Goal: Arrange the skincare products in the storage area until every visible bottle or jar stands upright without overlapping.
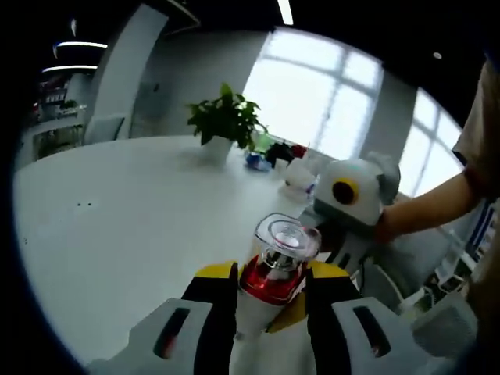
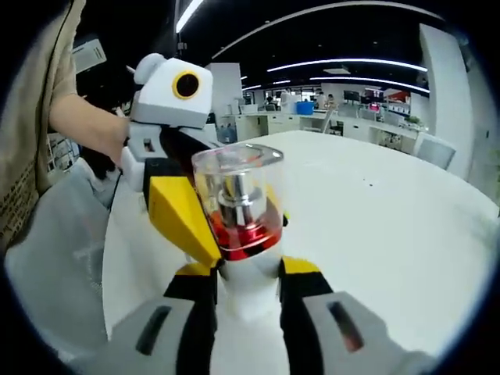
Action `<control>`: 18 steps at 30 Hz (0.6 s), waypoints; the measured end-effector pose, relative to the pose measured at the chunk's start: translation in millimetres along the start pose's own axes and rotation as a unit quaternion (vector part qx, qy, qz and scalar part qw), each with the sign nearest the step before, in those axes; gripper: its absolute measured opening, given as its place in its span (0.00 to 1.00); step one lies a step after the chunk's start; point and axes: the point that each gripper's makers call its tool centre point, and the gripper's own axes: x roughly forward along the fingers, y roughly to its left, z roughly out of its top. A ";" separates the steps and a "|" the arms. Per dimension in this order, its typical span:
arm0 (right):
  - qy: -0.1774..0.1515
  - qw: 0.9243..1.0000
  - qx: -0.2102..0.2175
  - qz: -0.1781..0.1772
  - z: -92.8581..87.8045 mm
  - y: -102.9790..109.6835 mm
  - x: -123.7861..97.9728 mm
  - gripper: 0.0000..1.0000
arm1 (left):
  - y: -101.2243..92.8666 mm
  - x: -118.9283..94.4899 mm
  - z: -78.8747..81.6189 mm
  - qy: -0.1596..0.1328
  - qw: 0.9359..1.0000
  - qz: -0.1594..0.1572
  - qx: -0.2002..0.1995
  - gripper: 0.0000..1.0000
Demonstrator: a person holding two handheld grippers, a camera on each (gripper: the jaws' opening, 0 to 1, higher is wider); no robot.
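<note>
**Both grippers clamped on one pump bottle above the white table**

In my left gripper view, the left gripper (image 1: 269, 293) rises from 6 o'clock with its black, yellow-tipped jaws closed narrow on a pump bottle (image 1: 275, 269). The bottle has a white body, a red collar and a clear cap over a silver pump head, and it points up and slightly toward 1 o'clock. The right gripper (image 1: 344, 258) enters from 3 o'clock, its white housing sitting just beyond the bottle, with a person's forearm (image 1: 433, 207) behind it. I cannot make out from here where its jaws grip.

In my right gripper view, the right gripper (image 2: 248, 285) comes up from 6 o'clock with its jaws pressed on the bottle's white lower body. The clear cap stands upright at centre. The left gripper (image 2: 187, 215) reaches in from 10 o'clock, one yellow jaw lying against the bottle's side at the red collar.

The white table (image 1: 117, 211) spreads beneath. Toward 12 o'clock in the left gripper view a potted plant (image 1: 225, 121) stands on it, and toward 1 o'clock is a cluster of small containers (image 1: 277, 156), too blurred to identify. A bright window (image 1: 312, 94) sits behind them.
</note>
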 end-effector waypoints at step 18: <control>0.012 0.999 0.003 0.044 -1.1 -5.9 2.3 0.30 | 4.7 4.0 1.4 -0.005 1.000 0.006 -0.011 0.31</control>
